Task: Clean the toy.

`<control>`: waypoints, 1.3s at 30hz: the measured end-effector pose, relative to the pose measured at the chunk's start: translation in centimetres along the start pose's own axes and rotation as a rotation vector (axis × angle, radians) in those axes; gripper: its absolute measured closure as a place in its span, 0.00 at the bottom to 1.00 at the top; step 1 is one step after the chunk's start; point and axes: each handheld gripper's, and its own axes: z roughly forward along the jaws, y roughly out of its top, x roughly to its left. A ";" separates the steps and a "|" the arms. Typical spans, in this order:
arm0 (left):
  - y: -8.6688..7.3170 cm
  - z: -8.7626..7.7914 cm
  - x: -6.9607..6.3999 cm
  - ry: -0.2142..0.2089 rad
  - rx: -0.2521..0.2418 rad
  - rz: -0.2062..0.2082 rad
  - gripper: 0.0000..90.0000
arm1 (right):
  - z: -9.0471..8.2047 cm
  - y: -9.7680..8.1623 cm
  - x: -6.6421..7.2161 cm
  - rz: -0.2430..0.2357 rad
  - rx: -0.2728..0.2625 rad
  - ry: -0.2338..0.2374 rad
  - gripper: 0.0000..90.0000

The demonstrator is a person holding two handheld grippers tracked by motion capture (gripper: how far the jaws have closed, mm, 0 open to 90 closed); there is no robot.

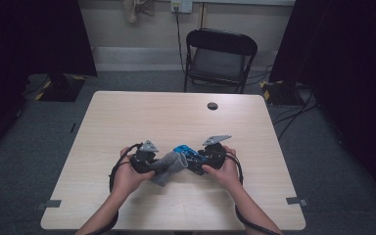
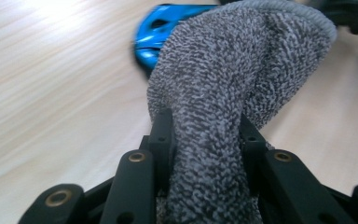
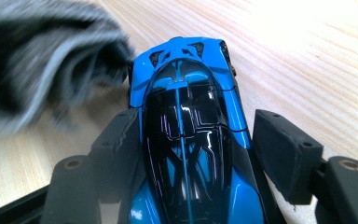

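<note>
Left claw (image 2: 207, 140) pinching grey cloth (image 2: 223, 84); right claw (image 3: 200, 154) cradling blue car (image 3: 186, 140).

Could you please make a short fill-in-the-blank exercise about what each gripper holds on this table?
1. The left gripper is shut on a grey ____.
2. The toy car between the jaws of the right gripper is black and ____.
3. Beyond the wooden table stands a black folding ____.
4. The cloth's free end reaches towards the car's ____ end.

Missing words: cloth; blue; chair; front
</note>
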 end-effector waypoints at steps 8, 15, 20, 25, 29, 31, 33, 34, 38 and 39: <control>-0.2 1.6 -3.6 -0.084 0.015 0.064 0.74 | 0.0 -0.1 0.0 0.004 -0.002 -0.001 0.37; -0.1 2.8 -5.0 -0.137 0.051 0.097 0.74 | 0.0 -0.1 -0.1 0.007 -0.005 0.005 0.37; -0.2 3.3 -5.8 -0.171 0.071 0.117 0.74 | 0.0 -0.1 -0.1 0.006 -0.002 0.006 0.37; -0.1 4.0 -6.6 -0.203 0.082 0.135 0.74 | 0.0 0.0 -0.1 0.004 0.000 0.006 0.37; 0.3 4.4 -7.1 -0.223 0.090 0.145 0.74 | 0.0 -0.1 -0.1 0.004 -0.002 0.005 0.37; 0.4 4.5 -7.1 -0.228 0.098 0.148 0.74 | 0.0 0.0 -0.1 0.004 0.000 0.006 0.37; 0.5 4.9 -7.2 -0.237 0.091 0.150 0.74 | 0.0 -0.1 -0.1 0.004 -0.003 0.005 0.37; 0.6 4.9 -7.3 -0.236 0.091 0.149 0.74 | 0.0 -0.1 -0.1 0.004 -0.003 0.005 0.37; 0.7 5.6 -7.0 -0.244 0.092 0.135 0.74 | 0.0 -0.1 -0.1 0.004 -0.004 0.005 0.37; 0.7 5.7 -6.9 -0.245 0.090 0.132 0.74 | 0.0 -0.1 -0.1 0.004 -0.005 0.005 0.37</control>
